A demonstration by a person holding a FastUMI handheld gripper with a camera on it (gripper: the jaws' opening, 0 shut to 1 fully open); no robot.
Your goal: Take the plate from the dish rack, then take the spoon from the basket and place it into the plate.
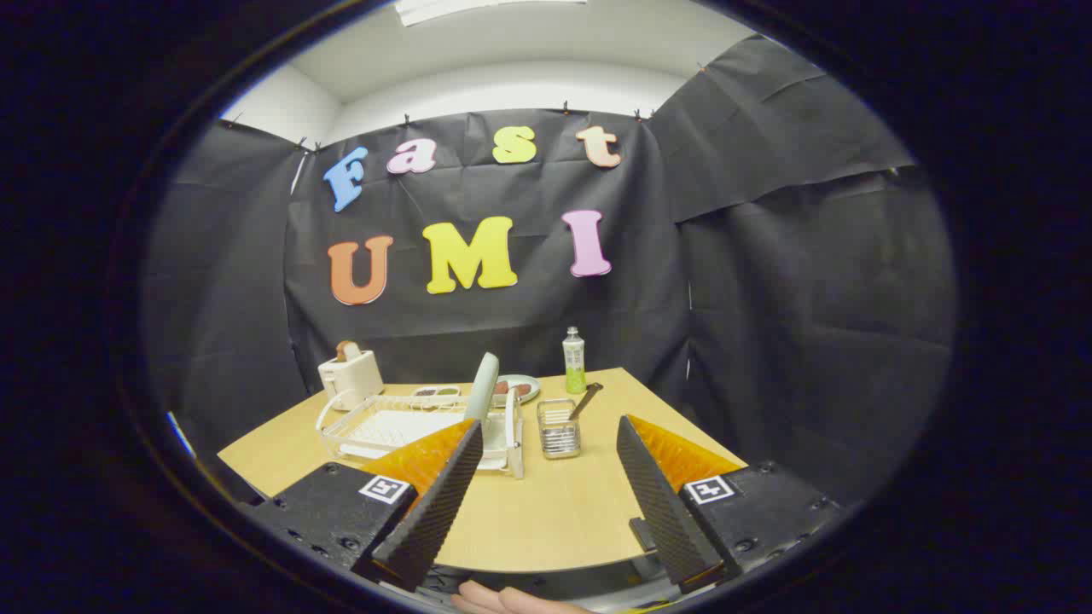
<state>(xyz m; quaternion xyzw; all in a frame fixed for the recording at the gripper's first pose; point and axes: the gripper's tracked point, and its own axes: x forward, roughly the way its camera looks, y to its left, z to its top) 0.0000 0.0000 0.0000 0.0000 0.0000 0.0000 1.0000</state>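
A pale green plate (pixel 483 385) stands on edge at the right end of the white dish rack (pixel 401 426) on the wooden table (pixel 546 512). Just right of the rack stands a small wire basket (pixel 559 428) with a dark-handled spoon (pixel 585 399) leaning out of it to the right. My gripper (pixel 546 452) is open, held above the table's near edge, well short of the rack and the basket. Nothing lies between its fingers. The left finger (pixel 439 495) overlaps the rack's near right corner in the view.
A white toaster (pixel 351 375) stands at the table's far left. Behind the rack sit a small dish (pixel 436 392) and a plate with food (pixel 516 388). A green bottle (pixel 574 362) stands at the far edge. A hand (pixel 503 599) shows below the fingers.
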